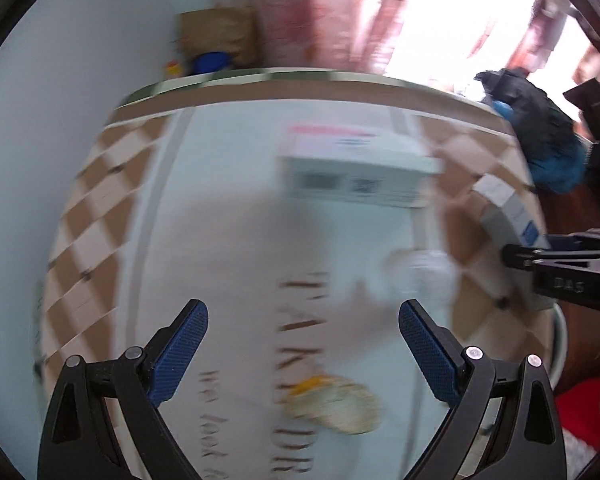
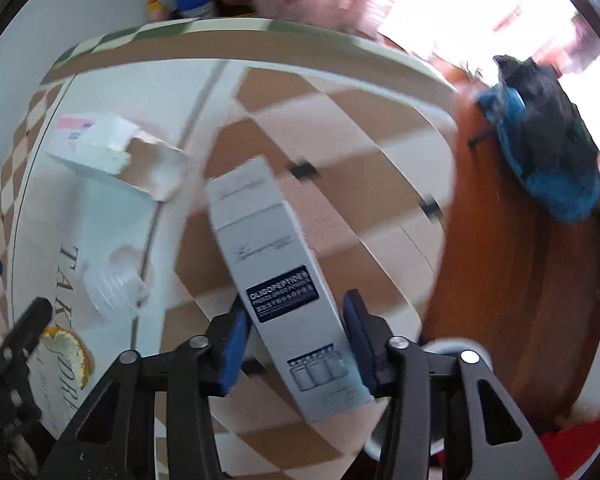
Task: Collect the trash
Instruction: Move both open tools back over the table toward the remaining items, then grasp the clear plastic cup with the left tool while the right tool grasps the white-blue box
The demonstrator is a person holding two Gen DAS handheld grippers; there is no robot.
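A matt grey cardboard box (image 2: 276,280) is showing a glossy black label at lower centre; the wooden floor (image 2: 512,280) at right is gleaming; the tool fingers' blue pads (image 1: 180,356) are looking rough.

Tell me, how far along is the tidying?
Nothing looks collected yet. The right gripper straddles the grey box. The left gripper hangs open above the peel. The torn carton and clear plastic piece remain on the table.

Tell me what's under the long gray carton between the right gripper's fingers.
The gray carton lies on the brown-and-cream checkered tablecloth. Whatever sits directly beneath it is covered.
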